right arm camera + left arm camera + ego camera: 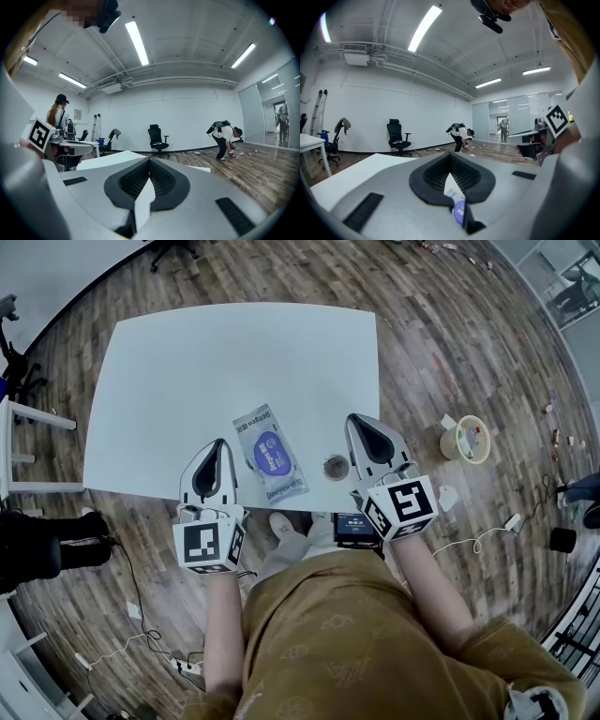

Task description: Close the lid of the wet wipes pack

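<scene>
Head view shows wet wipes pack (270, 454) on table (234, 352); round container (335, 467) beside.

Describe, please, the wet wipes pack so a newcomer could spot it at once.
Find the white table; near its front edge lies the wet wipes pack. It is flat and pale with a purple oval on top, unlike the small dark round object to its right.

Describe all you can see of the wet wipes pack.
The wet wipes pack is a flat, soft-looking pale pouch with print and a purple oval lid at its middle. It lies on the white table near its front edge, between the left gripper and the right gripper, held by neither. Whether the lid is shut cannot be told.
</scene>
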### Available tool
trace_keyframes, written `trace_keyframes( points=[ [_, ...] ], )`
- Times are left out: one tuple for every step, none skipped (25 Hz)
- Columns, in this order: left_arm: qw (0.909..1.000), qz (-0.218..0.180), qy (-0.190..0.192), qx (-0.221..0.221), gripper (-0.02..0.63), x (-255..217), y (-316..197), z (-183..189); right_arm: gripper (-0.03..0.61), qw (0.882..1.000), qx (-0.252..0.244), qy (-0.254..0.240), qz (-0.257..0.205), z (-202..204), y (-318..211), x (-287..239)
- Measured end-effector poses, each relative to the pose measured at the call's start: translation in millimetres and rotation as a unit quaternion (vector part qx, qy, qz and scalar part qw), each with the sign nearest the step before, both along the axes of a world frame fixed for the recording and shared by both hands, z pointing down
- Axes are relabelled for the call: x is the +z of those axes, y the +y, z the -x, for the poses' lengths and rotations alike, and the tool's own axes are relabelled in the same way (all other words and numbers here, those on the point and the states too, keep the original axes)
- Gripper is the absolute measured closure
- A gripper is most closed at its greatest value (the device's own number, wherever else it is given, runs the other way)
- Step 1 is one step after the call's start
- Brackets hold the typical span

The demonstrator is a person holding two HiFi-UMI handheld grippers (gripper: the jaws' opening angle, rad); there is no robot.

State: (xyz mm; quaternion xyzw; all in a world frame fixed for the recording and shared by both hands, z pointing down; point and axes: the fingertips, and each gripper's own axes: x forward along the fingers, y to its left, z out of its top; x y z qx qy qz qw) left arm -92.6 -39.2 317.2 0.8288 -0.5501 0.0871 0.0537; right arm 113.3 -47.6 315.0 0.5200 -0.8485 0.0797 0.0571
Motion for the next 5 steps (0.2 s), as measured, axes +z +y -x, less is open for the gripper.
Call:
trace_keyframes(
  points=[
    [1.0000, 0.000, 0.000, 0.000, 0.615, 0.6, -0.1, 0.1, 0.572, 1.000, 0.000, 0.000, 0.001, -0.2, 0.0, 1.0],
    [1.0000, 0.000, 0.000, 0.000, 0.616, 1.0, -0.4, 0.4, 0.572, 1.000, 0.000, 0.001, 0.002, -0.1, -0.1, 2.0],
    [1.0000, 0.000, 0.000, 0.000, 0.616, 1.4, -0.7, 0.7, 0.572, 1.000, 0.000, 0.001, 0.003, 0.0, -0.4, 2.9],
    [1.0000, 0.001, 0.000, 0.000, 0.617, 1.7, -1.2, 1.0, 0.572, 1.000, -0.001, 0.001, 0.004, 0.2, -0.8, 3.7],
    [1.0000, 0.001, 0.001, -0.001, 0.617, 2.1, -1.7, 1.4, 0.572, 1.000, -0.001, 0.001, 0.005, 0.4, -1.2, 4.6]
  ],
)
